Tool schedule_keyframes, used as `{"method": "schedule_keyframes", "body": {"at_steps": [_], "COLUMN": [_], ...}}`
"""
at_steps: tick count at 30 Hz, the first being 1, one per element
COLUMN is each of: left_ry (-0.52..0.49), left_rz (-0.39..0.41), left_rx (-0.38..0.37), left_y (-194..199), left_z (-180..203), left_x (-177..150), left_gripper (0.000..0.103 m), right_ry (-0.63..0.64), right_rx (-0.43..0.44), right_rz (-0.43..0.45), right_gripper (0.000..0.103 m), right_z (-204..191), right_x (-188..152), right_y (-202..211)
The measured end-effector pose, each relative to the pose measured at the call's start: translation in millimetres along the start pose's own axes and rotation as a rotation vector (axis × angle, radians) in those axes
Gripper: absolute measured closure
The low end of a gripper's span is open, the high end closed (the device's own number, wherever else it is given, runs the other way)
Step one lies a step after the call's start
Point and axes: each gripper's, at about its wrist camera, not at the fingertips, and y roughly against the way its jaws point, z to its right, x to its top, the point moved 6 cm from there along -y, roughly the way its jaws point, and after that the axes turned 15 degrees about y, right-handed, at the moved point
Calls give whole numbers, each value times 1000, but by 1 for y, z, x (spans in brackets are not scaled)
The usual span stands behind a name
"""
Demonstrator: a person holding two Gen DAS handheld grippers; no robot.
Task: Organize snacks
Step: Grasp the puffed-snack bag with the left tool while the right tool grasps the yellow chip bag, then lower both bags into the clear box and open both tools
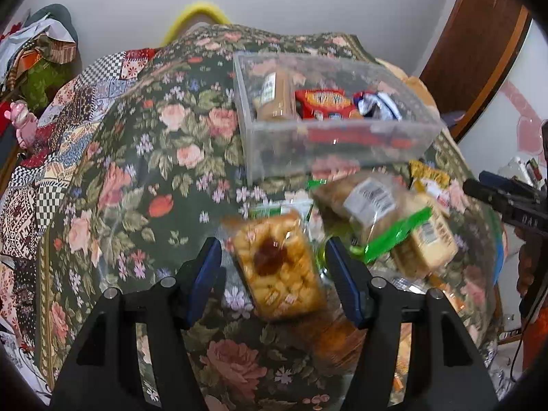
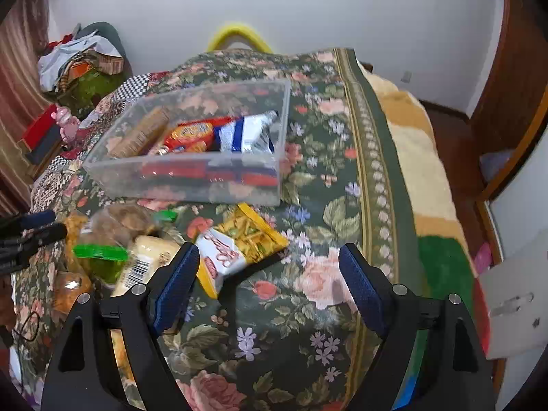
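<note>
A clear plastic box [image 1: 328,150] stands on the floral bedspread, holding a brown biscuit pack [image 1: 274,96], a red pack [image 1: 325,102] and a blue-white wrapper [image 1: 376,106]. My left gripper [image 1: 274,253] is open, hovering over a jam-topped cookie pack [image 1: 277,270] that lies between its fingers without touching the pads. Beside it are biscuit bags with green seals [image 1: 387,212]. My right gripper [image 2: 269,250] is open above a yellow-and-white snack bag [image 2: 239,243], which lies near its left finger. The box [image 2: 205,181] sits beyond, and the green-sealed bags [image 2: 144,257] are to the left.
The floral bedspread [image 2: 308,308] covers the bed, with a patchwork quilt [image 1: 51,171] on its left side. A yellow blanket [image 2: 418,157] hangs along the right edge. Clothes and bags are piled at the far left [image 2: 82,65]. A pink toy [image 1: 24,123] stands nearby.
</note>
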Motion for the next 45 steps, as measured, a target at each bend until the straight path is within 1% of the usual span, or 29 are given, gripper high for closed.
{"method": "schedule_keyframes", "body": {"at_steps": [6, 10, 13, 15, 17, 21, 23, 24, 25, 27, 29, 31, 32, 33, 34, 37, 39, 45], "left_ry": [38, 46, 54, 76, 93, 82, 67, 62, 58, 47, 43, 46, 47, 47, 46, 43, 39, 21], "left_rz": [-42, -46, -42, -42, -39, -15, -2, 3, 9, 20, 33, 38, 45, 51, 60, 88, 108, 160], "left_rx": [-9, -10, 0, -12, -21, -14, -2, 1, 4, 8, 10, 1, -3, -4, -6, -18, -25, -53], "left_y": [-17, -25, -32, -35, -36, -33, -31, -30, -29, -26, -21, -17, -13, -10, -6, 6, 13, 33], "left_z": [-8, -9, -12, -15, -18, -20, -20, -19, -18, -17, -16, -16, -15, -14, -13, -9, -5, 11], "left_x": [-9, -11, -11, -9, -8, -6, -5, -5, -5, -4, -3, -1, 0, 1, 3, 10, 15, 32], "left_gripper": [40, 40, 40, 42, 48, 55, 57, 57, 57, 58, 58, 58, 58, 58, 58, 59, 59, 59], "right_ry": [-33, -40, -61, -72, -87, -93, -85, -77, -73, -49, -20, -4, -2, 1, 3, 9, 19, 6], "right_rx": [36, 49, 84, 98, 110, 120, 128, 138, 143, 151, 122, 114, 107, 103, 101, 93, 72, 60], "right_rz": [-32, -55, -57, -55, -54, -47, -35, -29, -25, -11, -1, 5, 7, 15, 19, 37, 55, 98], "right_gripper": [21, 21, 19, 19, 18, 18, 23, 31, 36, 57, 60, 67, 68, 71, 77, 83, 83, 84], "right_z": [-4, -7, -10, -11, -12, -12, -13, -14, -16, -23, -29, -31, -32, -32, -31, -27, -24, -14], "right_x": [-1, -2, -3, -3, -2, -2, -3, -2, 1, 3, 4, 4, 3, 3, 5, 8, 10, 19], "right_y": [-22, -37, -44, -47, -49, -51, -50, -49, -50, -47, -43, -42, -40, -37, -36, -26, -18, 0]}}
